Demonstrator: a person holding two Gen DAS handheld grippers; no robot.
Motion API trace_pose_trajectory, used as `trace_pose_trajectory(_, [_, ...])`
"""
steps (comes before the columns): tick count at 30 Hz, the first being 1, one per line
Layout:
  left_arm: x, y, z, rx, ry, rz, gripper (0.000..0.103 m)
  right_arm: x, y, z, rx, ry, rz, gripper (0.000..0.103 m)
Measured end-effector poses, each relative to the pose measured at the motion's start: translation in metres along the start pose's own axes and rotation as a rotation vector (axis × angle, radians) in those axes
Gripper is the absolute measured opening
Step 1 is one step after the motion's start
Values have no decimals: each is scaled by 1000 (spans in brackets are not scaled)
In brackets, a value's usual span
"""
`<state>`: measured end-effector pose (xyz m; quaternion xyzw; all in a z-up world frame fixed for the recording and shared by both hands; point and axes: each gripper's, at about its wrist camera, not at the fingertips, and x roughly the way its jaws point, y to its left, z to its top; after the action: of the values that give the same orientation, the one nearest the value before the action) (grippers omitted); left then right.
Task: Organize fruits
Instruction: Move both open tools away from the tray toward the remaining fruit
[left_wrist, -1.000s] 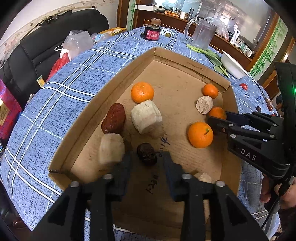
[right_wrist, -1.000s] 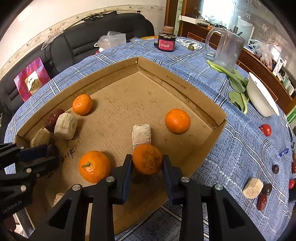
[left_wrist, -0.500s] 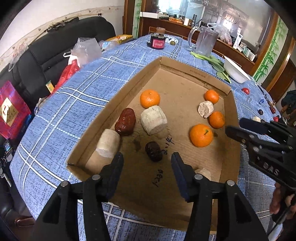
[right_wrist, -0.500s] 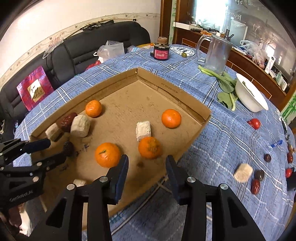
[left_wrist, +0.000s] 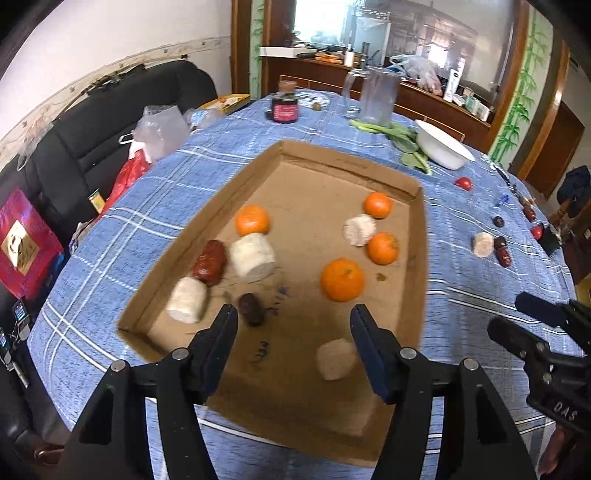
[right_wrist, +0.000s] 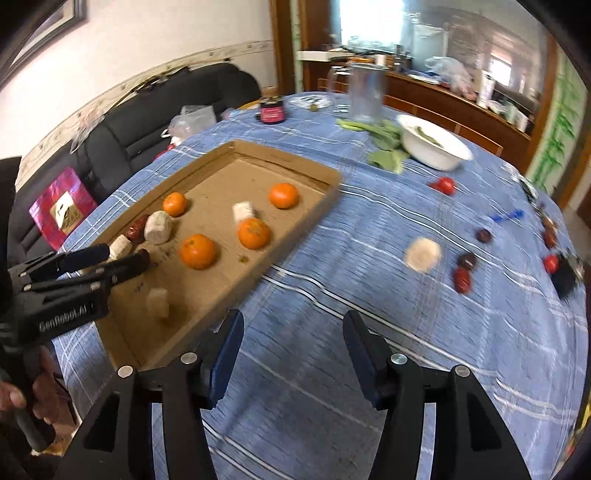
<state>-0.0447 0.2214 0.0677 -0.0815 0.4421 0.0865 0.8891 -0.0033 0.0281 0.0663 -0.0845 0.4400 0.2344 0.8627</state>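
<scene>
A shallow cardboard tray (left_wrist: 421, 266) (right_wrist: 288, 240) on the blue plaid cloth holds several oranges (left_wrist: 342, 279) (right_wrist: 198, 251), pale chunks (left_wrist: 253, 256), a red date (left_wrist: 209, 257) and a dark date (left_wrist: 251, 304). My left gripper (left_wrist: 293, 332) is open and empty above the tray's near end. My right gripper (right_wrist: 293, 339) is open and empty over the cloth, right of the tray. Loose on the cloth to the right lie a pale chunk (right_wrist: 423, 254), red dates (right_wrist: 463, 279), dark dates (right_wrist: 483, 235) and small red fruits (right_wrist: 445, 185).
A white bowl (right_wrist: 436, 147), green leaves (right_wrist: 384, 157), a glass jug (right_wrist: 364, 92) and a dark jar (right_wrist: 272, 110) stand at the table's far side. A black sofa (left_wrist: 92, 125) with plastic bags runs along the left.
Both grippers have opened and pulled back and up from the tray. The right one let go of an orange, now lying in the tray, and swung right over the cloth.
</scene>
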Motion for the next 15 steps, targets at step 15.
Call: trace_pose_trajectory(15, [7,-125,0,217,18,-82,76,-35,-121,-52,284,-30,-128,67])
